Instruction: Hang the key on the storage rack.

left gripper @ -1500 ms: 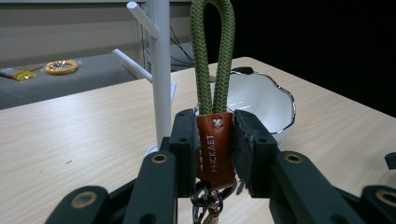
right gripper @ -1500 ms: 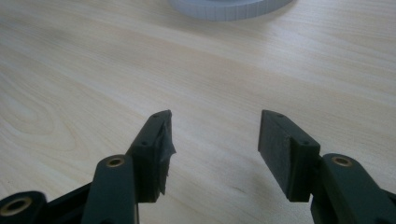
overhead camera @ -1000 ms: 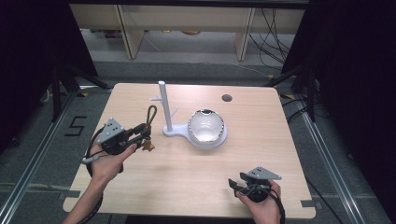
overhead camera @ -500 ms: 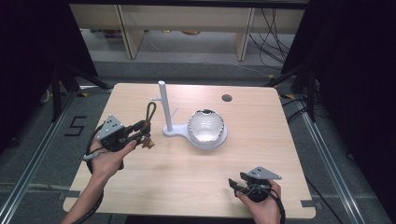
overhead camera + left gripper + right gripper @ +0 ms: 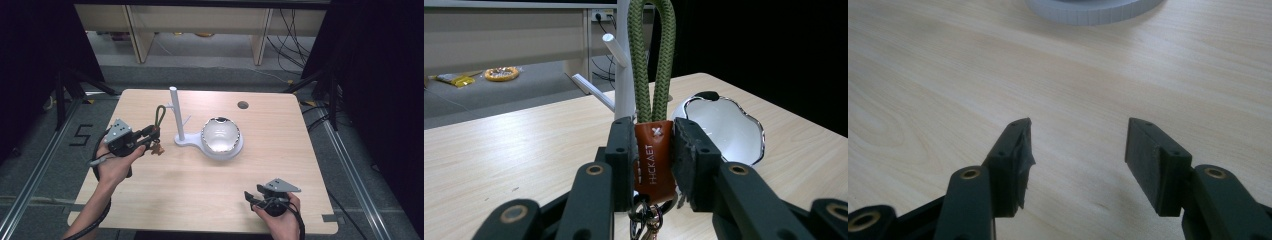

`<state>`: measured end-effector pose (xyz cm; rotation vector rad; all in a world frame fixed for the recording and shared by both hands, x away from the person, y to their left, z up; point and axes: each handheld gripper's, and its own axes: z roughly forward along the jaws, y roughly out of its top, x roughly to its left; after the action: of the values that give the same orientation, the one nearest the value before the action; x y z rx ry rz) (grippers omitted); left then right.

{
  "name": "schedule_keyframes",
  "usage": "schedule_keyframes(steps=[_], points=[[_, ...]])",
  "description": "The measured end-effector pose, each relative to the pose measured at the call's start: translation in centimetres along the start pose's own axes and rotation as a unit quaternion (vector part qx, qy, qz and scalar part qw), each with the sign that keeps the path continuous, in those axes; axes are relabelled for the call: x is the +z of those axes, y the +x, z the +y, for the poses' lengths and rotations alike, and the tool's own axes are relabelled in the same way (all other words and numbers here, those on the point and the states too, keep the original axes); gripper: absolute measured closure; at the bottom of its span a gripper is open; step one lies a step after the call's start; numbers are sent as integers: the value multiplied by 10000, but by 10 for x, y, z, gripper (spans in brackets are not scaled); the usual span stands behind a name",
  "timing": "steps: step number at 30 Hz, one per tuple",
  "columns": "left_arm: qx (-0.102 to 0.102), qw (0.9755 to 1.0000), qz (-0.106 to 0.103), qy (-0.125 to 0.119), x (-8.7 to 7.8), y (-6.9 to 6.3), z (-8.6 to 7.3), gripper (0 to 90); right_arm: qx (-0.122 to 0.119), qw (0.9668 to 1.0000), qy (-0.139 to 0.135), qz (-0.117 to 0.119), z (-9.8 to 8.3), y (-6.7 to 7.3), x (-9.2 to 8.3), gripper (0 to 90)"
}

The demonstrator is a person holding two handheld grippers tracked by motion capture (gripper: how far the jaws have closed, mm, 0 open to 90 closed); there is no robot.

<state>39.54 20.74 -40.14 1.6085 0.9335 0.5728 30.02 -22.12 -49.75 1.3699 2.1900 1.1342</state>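
A key strap (image 5: 653,150) with a green rope loop (image 5: 160,114), an orange leather tab and metal rings hangs in my left gripper (image 5: 653,165), which is shut on the tab. This gripper (image 5: 152,136) hovers over the table's left side, just left of a white peg stand (image 5: 175,117). The stand's post and pegs (image 5: 623,75) rise right behind the loop. A shiny white bowl (image 5: 221,136) sits on the stand's base, to the right. My right gripper (image 5: 252,196) rests low near the front right edge. Its jaws (image 5: 1075,160) are open over bare wood.
The wooden table (image 5: 280,160) has a round cable hole (image 5: 243,105) at the back right. Pale shelving (image 5: 200,30) stands on the floor beyond the far edge. Dark frames flank both sides.
My left gripper has risen slightly with the key strap, the loop now higher beside the stand's post. The right gripper has stayed put.
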Motion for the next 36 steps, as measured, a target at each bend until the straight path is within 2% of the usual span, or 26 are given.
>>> schedule_keyframes(steps=[12,16,36], points=[[-73,10000,27,46,8,6,3,694,9,10000,-58,61,0,0,2,450],[-107,9999,47,77,11,9,2,694,42,10000,39,25,0,1,1,450],[-266,9995,98,167,25,16,2,692,-26,10000,8,-30,-1,0,1,449]])
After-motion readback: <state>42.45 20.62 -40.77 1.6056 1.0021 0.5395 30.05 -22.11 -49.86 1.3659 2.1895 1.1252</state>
